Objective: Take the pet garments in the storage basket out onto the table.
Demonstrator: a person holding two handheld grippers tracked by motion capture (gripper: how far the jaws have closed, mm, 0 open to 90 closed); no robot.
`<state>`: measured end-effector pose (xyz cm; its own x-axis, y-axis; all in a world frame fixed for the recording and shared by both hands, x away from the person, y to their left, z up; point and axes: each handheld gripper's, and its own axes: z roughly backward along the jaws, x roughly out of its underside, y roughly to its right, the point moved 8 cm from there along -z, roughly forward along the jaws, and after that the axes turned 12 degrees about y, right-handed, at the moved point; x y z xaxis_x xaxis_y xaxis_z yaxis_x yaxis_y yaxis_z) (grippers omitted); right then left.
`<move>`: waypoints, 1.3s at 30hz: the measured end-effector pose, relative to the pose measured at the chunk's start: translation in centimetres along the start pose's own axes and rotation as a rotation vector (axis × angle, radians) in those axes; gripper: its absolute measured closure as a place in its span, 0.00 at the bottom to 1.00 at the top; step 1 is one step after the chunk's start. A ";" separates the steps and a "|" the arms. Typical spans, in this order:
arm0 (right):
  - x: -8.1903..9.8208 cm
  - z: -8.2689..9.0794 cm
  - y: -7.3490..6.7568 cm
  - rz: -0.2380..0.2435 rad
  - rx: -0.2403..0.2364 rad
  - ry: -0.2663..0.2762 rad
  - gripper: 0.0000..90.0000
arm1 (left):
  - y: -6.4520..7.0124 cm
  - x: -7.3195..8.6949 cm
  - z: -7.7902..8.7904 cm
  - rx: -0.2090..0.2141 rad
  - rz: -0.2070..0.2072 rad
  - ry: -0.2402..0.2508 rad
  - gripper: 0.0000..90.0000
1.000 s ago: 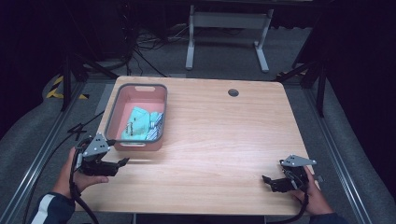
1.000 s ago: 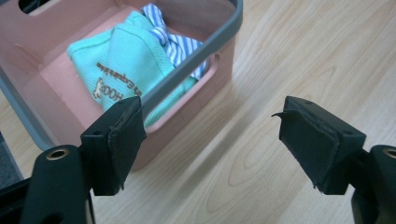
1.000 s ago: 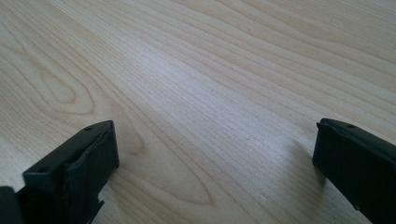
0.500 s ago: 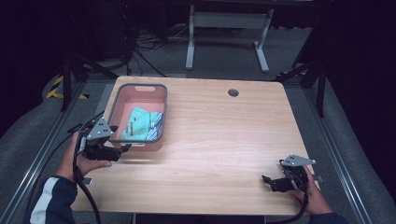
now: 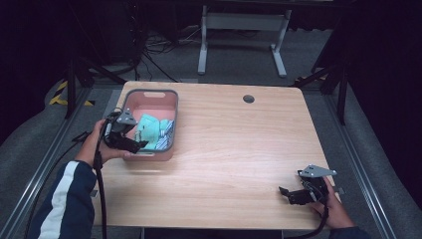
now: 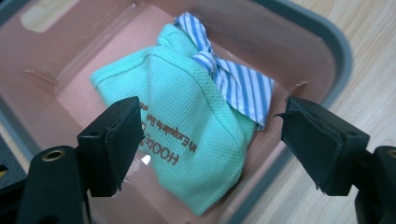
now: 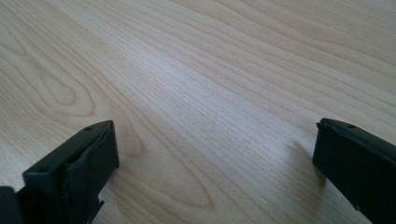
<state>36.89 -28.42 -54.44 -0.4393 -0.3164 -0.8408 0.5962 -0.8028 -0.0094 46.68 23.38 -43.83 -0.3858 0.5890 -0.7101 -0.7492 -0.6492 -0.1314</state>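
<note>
A pink bin with a grey rim point(image 5: 149, 94) point(image 6: 327, 51) stands at the table's left. Inside lies a mint-green cloth pouch point(image 5: 148, 125) point(image 6: 187, 135) with brown print, and a blue-and-white striped cloth point(image 5: 164, 139) point(image 6: 238, 79) rests against it. My left gripper point(image 5: 137, 144) point(image 6: 212, 144) hovers open over the bin's near-left side, its jaws spread wide on either side of the pouch without touching it. My right gripper point(image 5: 288, 194) point(image 7: 215, 177) sits open low over bare wood near the table's front right corner, holding nothing.
The wooden table point(image 5: 239, 149) has a round cable hole point(image 5: 248, 98) at the back. A metal stand point(image 5: 239, 30) and cables lie on the floor behind. A rail point(image 5: 40, 164) runs along the left side.
My left gripper has moved up and forward from the table's left edge to over the bin, now pointing down at the pouch. The right gripper has stayed put.
</note>
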 end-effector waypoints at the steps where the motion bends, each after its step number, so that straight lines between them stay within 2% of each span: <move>1: 0.0 0.0 0.0 0.002 0.000 -0.001 0.00 | -0.1 -0.1 -0.5 0.005 -0.008 -0.010 0.23; 3: 0.0 0.0 0.0 0.004 0.000 -0.001 0.00 | -0.4 -0.3 -1.4 0.017 -0.018 -0.037 0.23; 9: 0.0 0.0 0.0 0.005 0.000 -0.001 0.00 | -1.0 -0.6 -3.7 0.046 -0.011 -0.113 0.24; 13: 0.0 0.0 0.0 0.004 0.000 -0.001 0.01 | -1.5 -0.6 -5.1 0.038 -0.002 -0.135 0.23; 17: 0.0 0.0 0.0 0.004 0.000 -0.001 0.01 | -1.8 -0.2 -6.2 0.056 0.011 -0.178 0.23; 24: 0.0 0.0 0.0 0.004 0.000 -0.001 0.01 | -2.2 0.2 -7.9 0.044 -0.005 -0.275 0.25; 26: 0.0 0.0 0.0 0.005 0.000 -0.001 0.01 | -2.4 0.5 -8.4 0.048 0.000 -0.310 0.26; 30: 0.0 0.0 0.0 0.005 -0.001 -0.002 0.00 | -2.5 0.9 -9.3 0.048 0.008 -0.347 0.29; 31: 0.0 0.0 0.0 0.005 -0.001 -0.001 0.00 | -2.5 0.9 -9.3 0.067 0.020 -0.364 0.31; 35: 0.0 0.0 0.0 0.006 -0.001 -0.002 0.00 | -2.5 1.1 -9.5 0.102 0.052 -0.369 0.37; 39: 0.0 -0.1 0.0 0.007 -0.001 -0.001 0.00 | -2.1 1.1 -9.5 0.151 0.083 -0.365 0.50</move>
<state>36.97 -28.40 -54.46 -0.4355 -0.3225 -0.8404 0.5999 -0.8001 -0.0038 52.95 20.80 -50.89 -0.5935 0.6875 -0.4185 -0.7677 -0.6396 0.0379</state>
